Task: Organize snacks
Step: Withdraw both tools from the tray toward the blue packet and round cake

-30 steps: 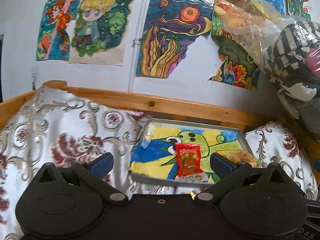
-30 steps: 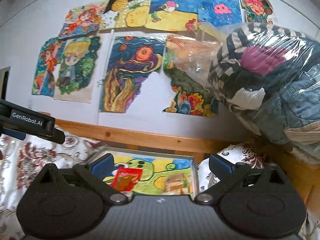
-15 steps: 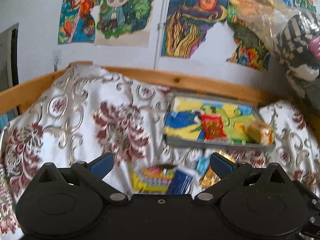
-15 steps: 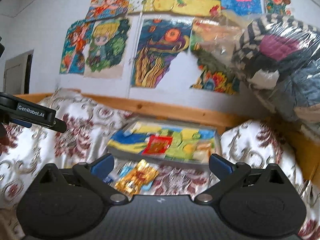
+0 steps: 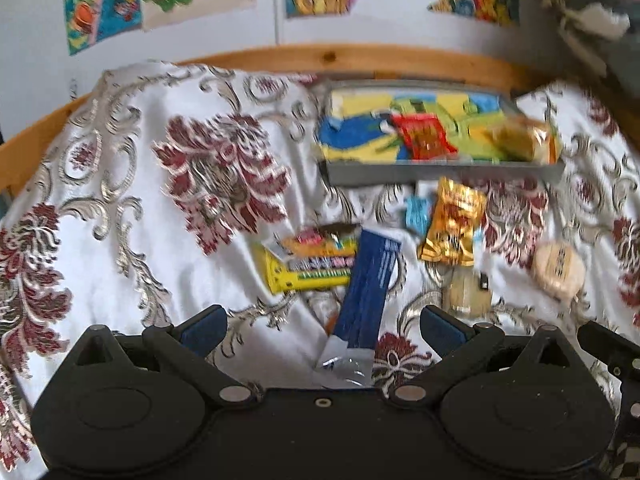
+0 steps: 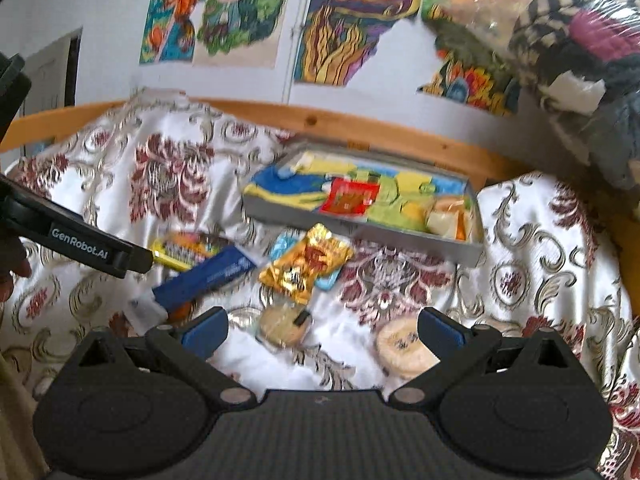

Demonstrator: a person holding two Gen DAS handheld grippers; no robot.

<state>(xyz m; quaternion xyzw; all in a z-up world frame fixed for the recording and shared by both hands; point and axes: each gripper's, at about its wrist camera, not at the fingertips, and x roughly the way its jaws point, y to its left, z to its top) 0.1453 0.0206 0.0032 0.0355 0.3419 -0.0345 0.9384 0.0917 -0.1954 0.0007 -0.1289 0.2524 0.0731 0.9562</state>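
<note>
Both tongs are held spread wide with nothing pinched: left tongs (image 5: 322,326), right tongs (image 6: 322,326).

Blue stick pack (image 5: 368,288) is seen lying flat on the patterned bedspread (image 5: 120,200), between the left tongs' fingertips. Its long axis runs nearly straight ahead, slightly to the right; the clear sealed end points back toward the tongs. In the right view the same pack (image 6: 204,278) sits ahead-left, long axis diagonal, clear end toward the near left.

Yellow candy packs (image 5: 308,260) are stacked just left of the stick pack's far end and touch it, long axis crosswise. Gold packet (image 5: 452,224) lies ahead-right of the left tongs, long axis pointing ahead toward the tray, partly over a small light-blue wrapper (image 5: 418,210).

Two round biscuits are seen in front of the right tongs: one (image 6: 286,326) between the fingertips, the other (image 6: 402,344) just beside the right fingertip.

Grey tray (image 6: 360,228) is set farther ahead, near the wooden bed rail (image 6: 360,124). A red packet (image 6: 350,196) lies in its middle, a clear-wrapped snack (image 6: 448,216) at its right end.

Left view is motion-blurred.
</note>
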